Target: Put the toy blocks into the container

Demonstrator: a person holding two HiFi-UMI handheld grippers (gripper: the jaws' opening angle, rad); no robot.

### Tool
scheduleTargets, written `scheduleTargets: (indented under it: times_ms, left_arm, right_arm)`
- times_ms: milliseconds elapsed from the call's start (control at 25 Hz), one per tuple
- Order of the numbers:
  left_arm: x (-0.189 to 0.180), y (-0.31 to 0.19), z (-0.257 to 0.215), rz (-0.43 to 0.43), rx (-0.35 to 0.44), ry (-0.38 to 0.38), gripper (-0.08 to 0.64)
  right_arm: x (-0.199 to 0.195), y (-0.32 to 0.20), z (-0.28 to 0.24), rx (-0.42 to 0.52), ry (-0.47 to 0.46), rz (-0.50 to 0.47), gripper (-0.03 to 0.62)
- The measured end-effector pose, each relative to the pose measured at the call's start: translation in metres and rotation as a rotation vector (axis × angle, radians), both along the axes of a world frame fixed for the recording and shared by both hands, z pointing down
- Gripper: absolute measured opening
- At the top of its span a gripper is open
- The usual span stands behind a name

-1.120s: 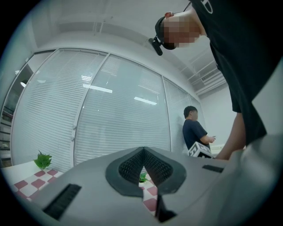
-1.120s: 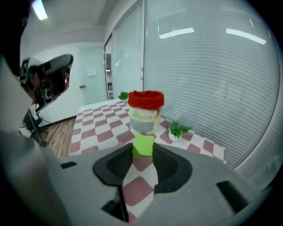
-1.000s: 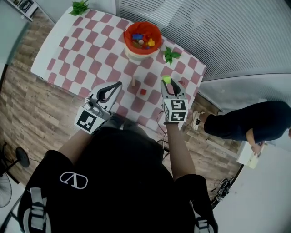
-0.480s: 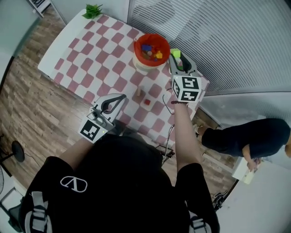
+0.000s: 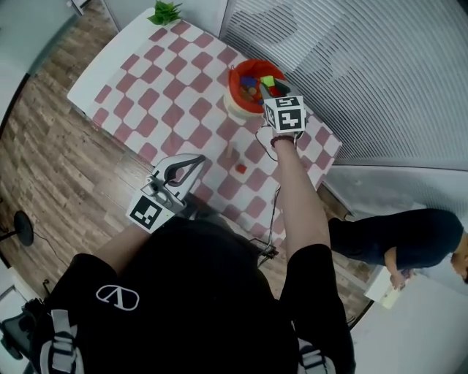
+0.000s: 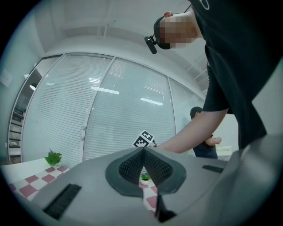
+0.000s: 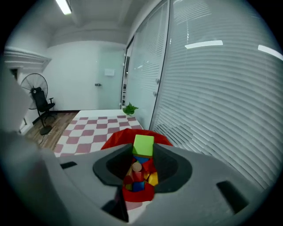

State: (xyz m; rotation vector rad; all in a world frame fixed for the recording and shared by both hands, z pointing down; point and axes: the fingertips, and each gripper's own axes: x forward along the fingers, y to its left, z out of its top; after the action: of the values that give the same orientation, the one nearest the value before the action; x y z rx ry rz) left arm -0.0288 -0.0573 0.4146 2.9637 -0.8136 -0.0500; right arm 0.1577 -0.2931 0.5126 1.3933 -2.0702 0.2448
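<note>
Right tongs (image 7: 142, 151) on square lime-green block (image 7: 143, 145)

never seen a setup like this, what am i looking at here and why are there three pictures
There is no robot: a person holds a two-jaw gripper in each hand, and the cubes with square markers are part of those. The head view comes from a camera on the person's head, looking steeply down. The two gripper views come from cameras riding on each gripper, looking along its jaws. Below is a table with a checked cloth. On it stand a red container of coloured toy blocks, a small wooden piece, a red cube and a green plant. The right gripper is over the container, jaws shut on a green block. The left gripper is near the person's body, jaws together with nothing between them.
</note>
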Motion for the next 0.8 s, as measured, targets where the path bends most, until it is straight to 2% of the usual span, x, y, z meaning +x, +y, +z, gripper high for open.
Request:
scheduleTargets:
  times_ms: [120,240,320,360,400,600,800]
  left_arm:
    - [-0.001,0.001,0.001,-0.006,-0.001,0.003,0.006]
    - [-0.002,0.001,0.003,-0.009,-0.005,0.000,0.006]
    - [-0.003,0.001,0.002,-0.010,-0.002,-0.002,0.006]
    - [-0.003,0.001,0.002,-0.010,-0.001,-0.003,0.006]
    - [-0.003,0.001,0.002,-0.010,-0.003,-0.004,0.006]
    - [0.000,0.001,0.002,-0.004,-0.007,-0.001,0.006]
    - [0.006,0.004,0.001,0.014,0.001,-0.003,0.006]
  right_arm:
    - [0.001,-0.002,0.015,-0.042,0.016,-0.005,0.144]
    - [0.003,-0.007,0.015,-0.039,0.019,0.000,0.147]
    - [0.004,-0.012,0.013,-0.024,0.020,0.008,0.182]
    - [0.004,-0.013,0.011,-0.016,0.015,0.011,0.226]
    - [0.004,-0.014,0.009,-0.010,0.011,0.011,0.232]
    - [0.003,-0.007,-0.009,0.034,0.021,-0.005,0.199]
    - [-0.003,0.016,-0.049,0.131,0.025,-0.038,0.183]
